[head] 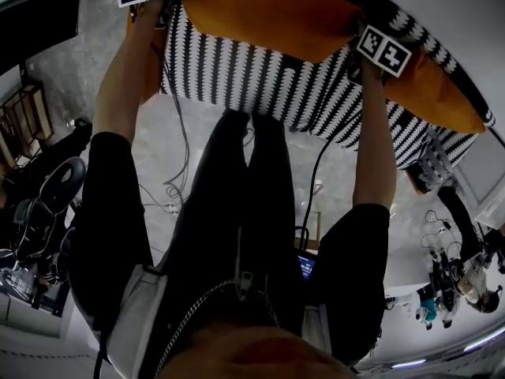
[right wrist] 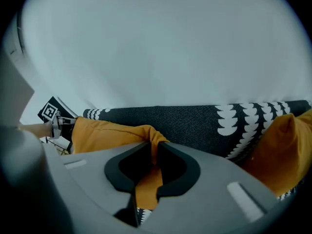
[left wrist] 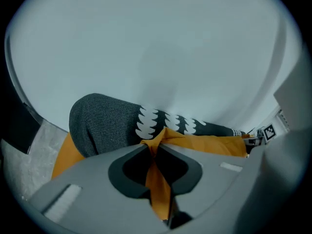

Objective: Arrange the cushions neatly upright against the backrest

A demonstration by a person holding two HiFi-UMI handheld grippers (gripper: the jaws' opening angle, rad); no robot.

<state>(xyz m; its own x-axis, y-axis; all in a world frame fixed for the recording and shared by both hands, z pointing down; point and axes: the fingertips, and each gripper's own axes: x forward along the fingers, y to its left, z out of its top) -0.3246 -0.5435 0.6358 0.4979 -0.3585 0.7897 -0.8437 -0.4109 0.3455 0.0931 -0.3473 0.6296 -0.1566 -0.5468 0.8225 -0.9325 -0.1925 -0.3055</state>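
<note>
In the head view both grippers hold one orange cushion [head: 268, 10] over a sofa [head: 237, 73] with a black-and-white patterned cover. My left gripper [head: 160, 14] is shut on the cushion's left corner, and orange fabric is pinched between its jaws [left wrist: 155, 146]. At the cushion's right corner my right gripper [head: 357, 60] is shut too, with orange cloth clamped between its jaws [right wrist: 154, 149]. The cushion [right wrist: 107, 133] lies close in front of the dark grey backrest [right wrist: 195, 123]. A second orange cushion [head: 434, 93] leans on the sofa to the right.
A pale wall [left wrist: 156, 48] rises behind the backrest [left wrist: 102, 123]. On the grey floor are loose cables [head: 177, 184], a dark chair [head: 55, 188] at the left and a wooden rack [head: 24, 117]. Gear and a person [head: 465, 279] are at the far right.
</note>
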